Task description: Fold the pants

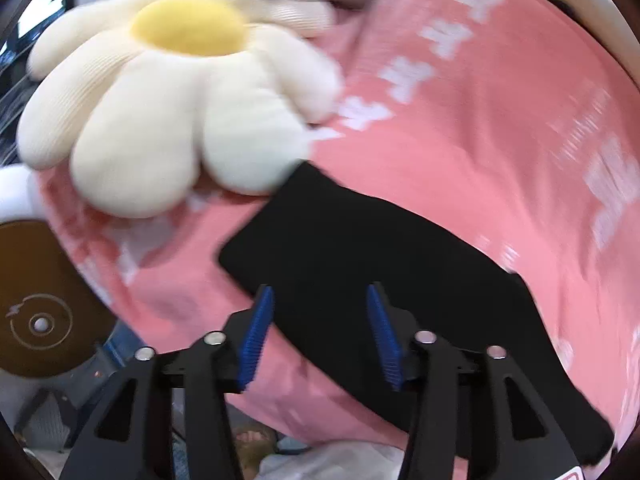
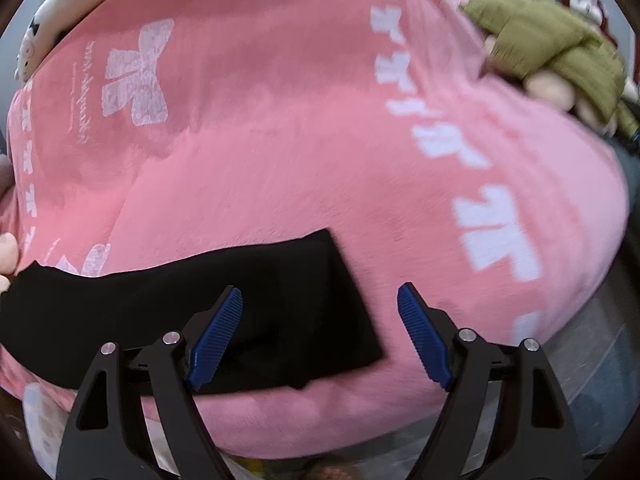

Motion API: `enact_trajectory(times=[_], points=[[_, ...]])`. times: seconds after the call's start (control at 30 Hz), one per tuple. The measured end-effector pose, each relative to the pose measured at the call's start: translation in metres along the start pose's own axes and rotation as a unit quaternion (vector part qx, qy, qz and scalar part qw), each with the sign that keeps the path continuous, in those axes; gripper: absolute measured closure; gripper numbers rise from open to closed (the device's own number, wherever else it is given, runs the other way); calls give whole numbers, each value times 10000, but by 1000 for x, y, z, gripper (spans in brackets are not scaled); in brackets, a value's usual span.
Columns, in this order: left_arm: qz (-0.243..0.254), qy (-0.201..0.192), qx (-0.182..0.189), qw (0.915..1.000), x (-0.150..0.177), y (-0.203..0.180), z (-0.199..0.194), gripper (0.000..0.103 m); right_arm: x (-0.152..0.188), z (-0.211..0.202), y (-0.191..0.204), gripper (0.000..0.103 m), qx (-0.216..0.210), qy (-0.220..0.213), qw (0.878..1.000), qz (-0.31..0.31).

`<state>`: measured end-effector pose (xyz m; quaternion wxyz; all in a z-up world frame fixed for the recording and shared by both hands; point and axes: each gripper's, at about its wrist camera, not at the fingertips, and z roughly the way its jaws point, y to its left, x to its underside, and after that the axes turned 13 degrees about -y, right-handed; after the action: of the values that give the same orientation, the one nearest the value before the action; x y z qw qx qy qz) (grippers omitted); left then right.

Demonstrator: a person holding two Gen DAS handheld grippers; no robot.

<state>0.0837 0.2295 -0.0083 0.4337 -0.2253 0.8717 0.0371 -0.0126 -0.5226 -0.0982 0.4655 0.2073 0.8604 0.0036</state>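
Observation:
Black pants (image 1: 380,264) lie folded flat in a long strip on a pink blanket (image 1: 460,152) with white print. My left gripper (image 1: 320,300) hovers over one end of the strip, its blue pads apart and nothing pressed between them. In the right wrist view the other end of the pants (image 2: 288,300) lies squared off on the blanket (image 2: 260,140). My right gripper (image 2: 320,300) stands wide open above that end, holding nothing; the left pad hangs over the cloth, the right pad over bare blanket.
A white daisy-shaped plush cushion (image 1: 172,108) with a yellow centre lies on the blanket just beyond the pants. An olive-green soft toy (image 2: 560,48) sits at the blanket's far right. A round brown disc (image 1: 40,300) is low on the left, with floor clutter below the bed's edge.

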Motion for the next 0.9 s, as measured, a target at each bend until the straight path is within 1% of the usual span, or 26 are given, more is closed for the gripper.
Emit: enact_trajectory(times=[0.03,0.07,0.1,0.13,0.17,0.2,0.23,0.27,0.3,0.33,0.37,0.4,0.43,0.47,0.5,0.53,0.57,0.6,0.67,0.73,0.77,0.8,0.83,0.87,0.9], points=[[89,-10,89,9999,6,-13,-4,50,3,12,2,35,-200,105,9997,93],[170,11,193,9997,13,-27,-6,47,5,23,5,62,-436,263,9985,190],[232,48,282,9993,18,-39,-6,46,4,38,8,93,-674,532,9958,327],[299,104,361,9988,23,-49,-5,46,0,40,11,95,-799,587,9944,360],[408,198,441,9980,30,-60,-4,46,-13,31,20,95,-1036,424,9934,260],[468,252,472,9975,34,-67,-4,46,-24,19,27,95,-1217,233,9922,102],[502,282,525,9970,38,-73,-5,46,-41,-6,40,95,-1487,-99,9885,-254],[522,282,590,9965,42,-78,-8,46,-54,-29,48,94,-1611,-355,9842,-637],[541,289,614,9962,44,-82,-8,44,-58,-41,52,92,-1579,-484,9796,-1141],[570,307,634,9959,48,-87,-7,44,-54,-36,50,89,-1344,-416,9766,-1629],[594,343,679,9953,51,-92,-3,43,-48,-22,42,81,-1091,-172,9775,-1795],[601,384,711,9949,55,-98,-1,43,-39,1,26,78,-772,300,9808,-1767],[595,442,725,9946,59,-103,3,43,-25,27,3,78,-206,881,9829,-1602],[605,488,728,9943,64,-108,7,43,-15,33,-10,78,143,1005,9832,-1520],[640,514,716,9940,66,-112,8,43,-10,25,-15,78,160,815,9873,-1353],[704,524,674,9939,69,-117,9,43,-9,15,-16,78,37,631,9913,-1156],[747,508,656,9938,72,-120,9,43,-7,3,-14,78,-134,443,9955,-826],[794,468,655,9936,74,-122,8,43,-4,-6,-7,78,-417,283,9970,-585],[906,362,625,9933,77,-129,6,41,-1,-6,9,78,-575,256,9959,-647],[1021,342,622,9922,80,-138,9,40,2,8,32,78,-788,347,9934,-754],[1046,350,639,9918,81,-143,11,40,2,17,39,80,-898,381,9919,-816],[1080,345,646,9915,81,-146,13,40,2,25,40,80,-878,423,9912,-897],[1115,316,641,9912,82,-149,15,40,5,43,39,80,-658,534,9911,-1022],[1183,259,599,9908,82,-151,19,40,8,62,32,81,-342,711,9918,-1006],[1231,244,525,9907,81,-151,22,40,7,69,29,82,-279,739,9928,-895]])
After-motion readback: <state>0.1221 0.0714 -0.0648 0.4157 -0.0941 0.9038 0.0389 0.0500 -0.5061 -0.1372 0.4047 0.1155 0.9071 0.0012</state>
